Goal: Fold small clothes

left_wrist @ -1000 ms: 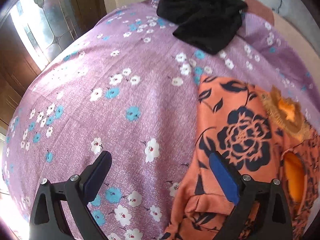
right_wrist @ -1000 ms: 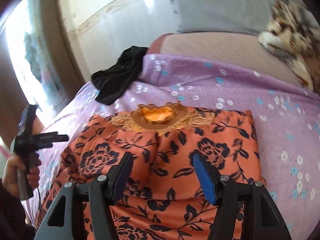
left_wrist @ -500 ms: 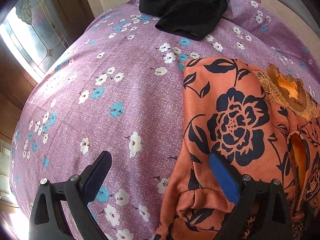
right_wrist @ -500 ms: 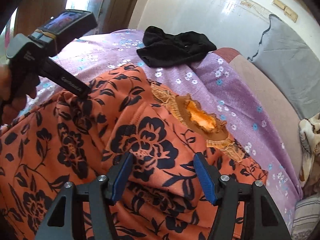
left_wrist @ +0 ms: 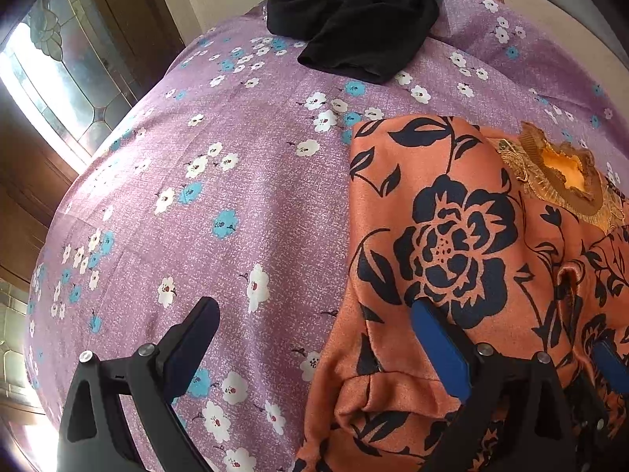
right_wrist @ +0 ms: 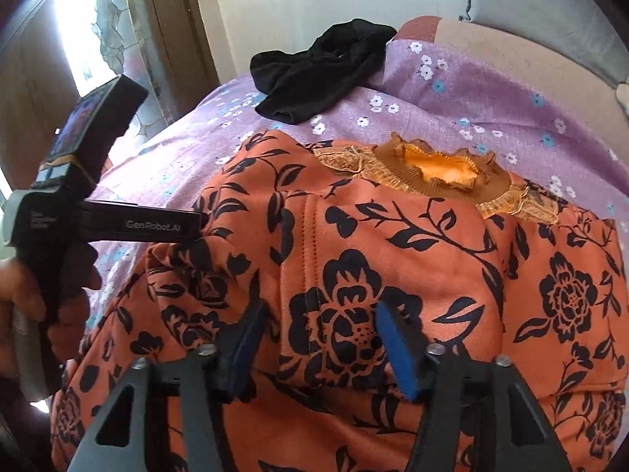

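Left wrist view: the orange fleece top w/ dark navy flower print (left_wrist: 452,236) lies on the purple bedsheet w/ white & blue flowers (left_wrist: 236,196), gold frilled collar (left_wrist: 566,173) toward the far side. Vs 1 s ago the left sleeve is now folded in over the body, cuff end bunched near the camera, so the first side fold looks about done. Left gripper (left_wrist: 314,350) has come closer to the top's left edge; jaws wide apart, one finger over bare sheet, the other (left_wrist: 440,354) resting on the sleeve, gripping nothing. A crumpled black garment (left_wrist: 354,27) waits at the far edge.

Right wrist view: camera has swung round from 0.5 s ago, collar now dead ahead. Right gripper (right_wrist: 318,342) sits low over mid-chest, jaws roughly half open, straddling a raised ridge of fabric, not pinching it. Left tool is held side-on, its tip at the sleeve. Prob. next: right sleeve.
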Available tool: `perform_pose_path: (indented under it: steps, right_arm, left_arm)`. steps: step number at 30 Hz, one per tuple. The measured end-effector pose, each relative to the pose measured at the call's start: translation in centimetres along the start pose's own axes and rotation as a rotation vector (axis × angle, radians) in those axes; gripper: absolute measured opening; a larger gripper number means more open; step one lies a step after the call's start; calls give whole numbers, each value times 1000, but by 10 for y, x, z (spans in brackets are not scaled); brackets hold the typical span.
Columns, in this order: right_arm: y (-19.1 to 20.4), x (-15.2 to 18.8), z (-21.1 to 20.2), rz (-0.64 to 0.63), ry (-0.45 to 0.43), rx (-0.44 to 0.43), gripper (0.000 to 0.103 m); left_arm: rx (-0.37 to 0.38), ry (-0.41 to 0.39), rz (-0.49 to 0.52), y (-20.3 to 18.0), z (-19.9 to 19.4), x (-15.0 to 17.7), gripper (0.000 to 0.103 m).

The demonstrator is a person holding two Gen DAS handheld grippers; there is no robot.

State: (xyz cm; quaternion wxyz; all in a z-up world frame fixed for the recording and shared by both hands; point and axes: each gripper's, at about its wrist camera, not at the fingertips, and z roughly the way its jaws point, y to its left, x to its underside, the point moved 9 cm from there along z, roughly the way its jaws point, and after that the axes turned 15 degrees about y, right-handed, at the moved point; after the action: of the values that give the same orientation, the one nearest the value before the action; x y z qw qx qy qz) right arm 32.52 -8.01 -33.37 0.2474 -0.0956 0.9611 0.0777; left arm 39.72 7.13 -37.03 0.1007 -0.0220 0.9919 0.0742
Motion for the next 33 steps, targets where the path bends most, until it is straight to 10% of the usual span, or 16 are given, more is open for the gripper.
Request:
perform_pose_path:
  steps: [5,13,16,17,20,22,33]
  right_arm:
    - [-15,-7,-19,59,-5,-136,6]
    - [-76,-13,-55,195,-43,-134,4]
    - [-55,-12,-54,203,-22,-279,8]
    - [-45,-12,-53,196,-10,-298,13]
    - [-23,-10,-48,170,-29,-306,81]
    - [-23,-9,-46,214,-65,-330,84]
    - [-11,6,-5,87,47,-152,9]
  left_arm:
    - [-12,-19,5,4,-4,-2,98]
    - [-53,-30,7,8,-3,-3,98]
    - [-86,-52,22,5,-6,-4,98]
    - [-98,-57,26,4,-6,-3,98]
    - [-117,-59,54,-1,-5,-1,98]
    - [-129,-64,73,-4,-5,1,98]
    - [-134,-67,84,-4,-6,1,98]
